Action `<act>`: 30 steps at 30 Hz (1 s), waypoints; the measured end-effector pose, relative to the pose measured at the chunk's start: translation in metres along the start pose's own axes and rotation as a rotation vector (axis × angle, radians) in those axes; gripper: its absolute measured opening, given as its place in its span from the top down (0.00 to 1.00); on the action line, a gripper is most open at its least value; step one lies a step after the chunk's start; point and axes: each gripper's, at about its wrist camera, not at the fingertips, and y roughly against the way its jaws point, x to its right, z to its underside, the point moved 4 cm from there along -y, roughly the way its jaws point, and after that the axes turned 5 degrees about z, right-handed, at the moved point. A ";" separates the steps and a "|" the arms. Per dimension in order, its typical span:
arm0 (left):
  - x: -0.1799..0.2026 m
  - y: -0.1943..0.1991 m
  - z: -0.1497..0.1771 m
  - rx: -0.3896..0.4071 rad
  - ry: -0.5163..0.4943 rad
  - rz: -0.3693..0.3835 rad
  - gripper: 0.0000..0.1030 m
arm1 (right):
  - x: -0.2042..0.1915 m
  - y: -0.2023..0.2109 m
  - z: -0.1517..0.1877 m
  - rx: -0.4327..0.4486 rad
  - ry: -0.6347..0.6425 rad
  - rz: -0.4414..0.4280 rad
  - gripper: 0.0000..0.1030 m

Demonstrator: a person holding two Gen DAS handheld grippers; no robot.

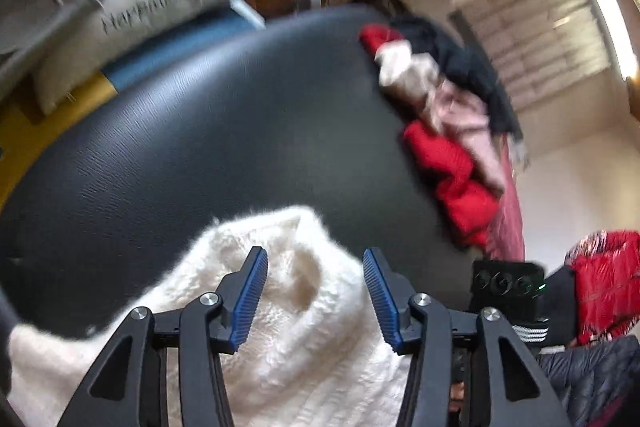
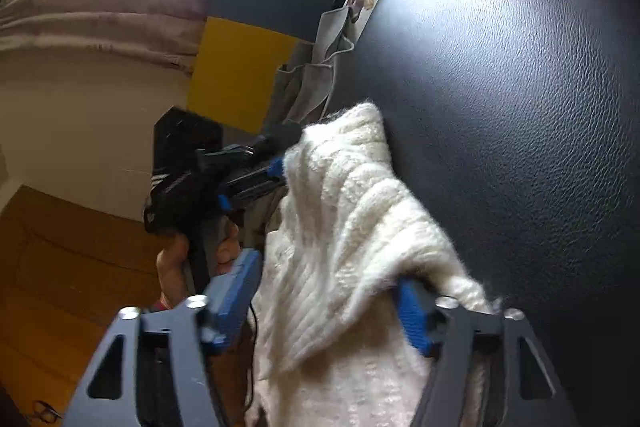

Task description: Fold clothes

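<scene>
A white fluffy knit sweater (image 1: 296, 327) lies bunched at the near edge of a black leather surface (image 1: 224, 131). My left gripper (image 1: 315, 253) hovers over it, open, with its blue pads (image 1: 254, 295) spread wide and the knit below them. In the right wrist view the sweater (image 2: 344, 211) hangs partly off the edge of the leather surface (image 2: 520, 107). My right gripper (image 2: 326, 269) is open, with a fold of knit draped across the gap and over its right finger. The left gripper (image 2: 276, 169), held by a hand (image 2: 176, 263), has its tips at the sweater's far edge.
A pile of red, pink and dark clothes (image 1: 448, 131) sits at the far right of the leather surface. A lettered cushion (image 1: 160, 3) and a yellow and blue panel (image 2: 240, 67) lie beyond the left edge. A red sleeve (image 1: 608, 279) is at right. A cardboard box (image 2: 60, 267) stands below.
</scene>
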 end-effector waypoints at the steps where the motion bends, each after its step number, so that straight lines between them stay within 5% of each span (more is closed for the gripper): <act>1: 0.000 -0.007 0.001 -0.029 -0.004 0.001 0.54 | -0.001 0.000 0.000 0.005 0.021 0.016 0.66; 2: 0.006 -0.005 0.001 -0.008 -0.026 0.033 0.62 | -0.001 0.001 0.000 0.009 0.042 0.031 0.82; 3: 0.013 -0.003 0.001 0.020 -0.050 0.068 0.64 | -0.002 0.001 0.000 0.014 0.063 0.047 0.88; 7: 0.035 0.002 0.001 0.117 -0.151 0.136 0.69 | -0.011 0.009 0.004 0.058 0.191 0.115 0.92; 12: 0.004 -0.024 -0.003 0.078 -0.103 -0.095 0.74 | -0.026 0.003 0.017 0.035 0.384 0.266 0.93; 17: 0.007 0.010 0.011 0.205 -0.037 -0.137 0.66 | -0.006 0.002 0.011 -0.008 0.315 0.293 0.90; 19: 0.012 0.030 0.027 0.247 -0.026 -0.147 0.66 | -0.002 0.006 0.009 -0.026 0.269 0.266 0.77; 25: 0.027 0.137 0.143 0.548 0.121 -0.100 0.60 | -0.006 0.042 0.024 -0.023 0.294 0.260 0.50; 30: 0.001 0.207 0.298 0.715 0.343 -0.244 0.51 | -0.016 0.068 0.052 -0.038 0.360 0.268 0.42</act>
